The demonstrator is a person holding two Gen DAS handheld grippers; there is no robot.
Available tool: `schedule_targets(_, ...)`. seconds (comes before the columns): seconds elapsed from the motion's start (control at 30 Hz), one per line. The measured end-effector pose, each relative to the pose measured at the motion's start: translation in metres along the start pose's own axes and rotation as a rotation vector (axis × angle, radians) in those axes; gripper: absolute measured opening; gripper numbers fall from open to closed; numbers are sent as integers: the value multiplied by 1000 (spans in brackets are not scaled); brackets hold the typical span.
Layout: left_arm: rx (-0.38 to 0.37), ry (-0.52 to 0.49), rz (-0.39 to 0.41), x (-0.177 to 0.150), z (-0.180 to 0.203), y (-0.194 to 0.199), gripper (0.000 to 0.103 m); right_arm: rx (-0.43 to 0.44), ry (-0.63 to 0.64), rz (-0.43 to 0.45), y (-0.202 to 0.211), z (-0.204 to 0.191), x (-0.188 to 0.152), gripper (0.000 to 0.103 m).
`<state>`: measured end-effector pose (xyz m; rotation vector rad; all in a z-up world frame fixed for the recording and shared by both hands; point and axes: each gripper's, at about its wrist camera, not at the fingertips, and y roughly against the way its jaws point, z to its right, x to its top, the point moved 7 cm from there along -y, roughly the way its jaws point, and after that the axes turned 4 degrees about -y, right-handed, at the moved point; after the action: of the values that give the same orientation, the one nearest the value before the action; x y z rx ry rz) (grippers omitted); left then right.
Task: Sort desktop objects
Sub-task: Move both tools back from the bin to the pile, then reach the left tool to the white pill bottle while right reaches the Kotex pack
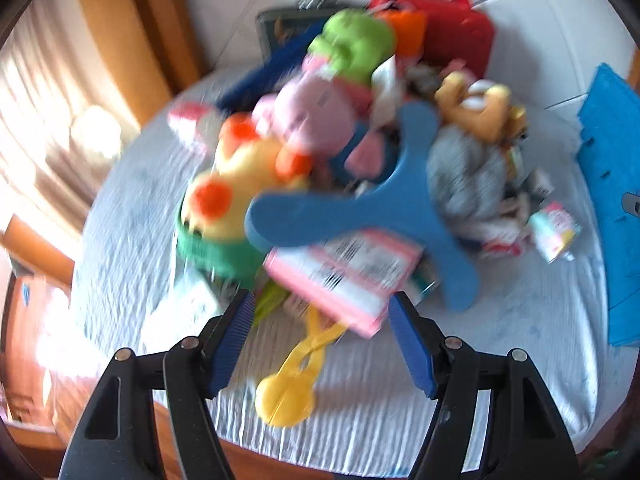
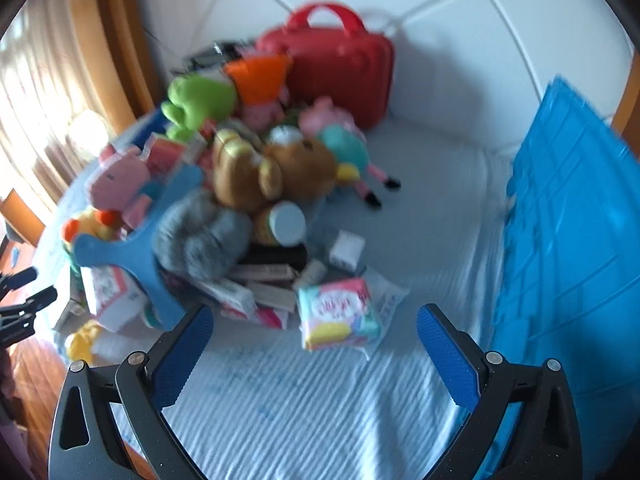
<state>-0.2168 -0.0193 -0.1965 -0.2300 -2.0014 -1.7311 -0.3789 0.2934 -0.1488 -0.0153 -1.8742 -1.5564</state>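
A blurred pile of toys (image 2: 240, 184) lies on the bed (image 2: 304, 400), in front of the red case (image 2: 344, 76): a brown plush bear (image 2: 280, 172), a green plush (image 1: 352, 44), a blue three-armed boomerang (image 1: 384, 208). Left gripper (image 1: 320, 344) and right gripper (image 2: 314, 356) both have jaws open, holding nothing. A blue crate (image 2: 568, 240) stands right of the case.

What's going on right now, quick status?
Left hand-held gripper open, empty, above the yellow toy. Right hand-held gripper open, empty, near the pastel packet. Toy pile unsorted. Blue bin at right.
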Motion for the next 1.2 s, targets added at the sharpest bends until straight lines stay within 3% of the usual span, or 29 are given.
schedule_targets(0.2,9,88,-113,-49,-33,-40,69,-23,-31,-104,-43,15,-24,103)
schedule_targets(0.43,-17,114,-165,-73,-29,-55,69,-49,-61,-167,-71,32,-37,103)
schedule_targets(0.7,-134,-52,-92,-53,57,-48,69,-47,-75,-182,-82,37,-38,103)
schedule_targets(0.83,-205,-106,-109,-42,100,-63,67,-43,-84,-187,-84,42,-40,103)
schedule_targets(0.97,-161,-168,-136,-29,120,-82,67,-38,-74,-201,-88,45,-43,103)
schedule_targets(1.13,-264,-162,-181,-34,139,-76,67,-23,-80,-210,-91,51,-46,103)
schedule_targets(1.2,-268,-176,-178,-37,148,-76,64,-18,-78,-214,-94,53,-46,103)
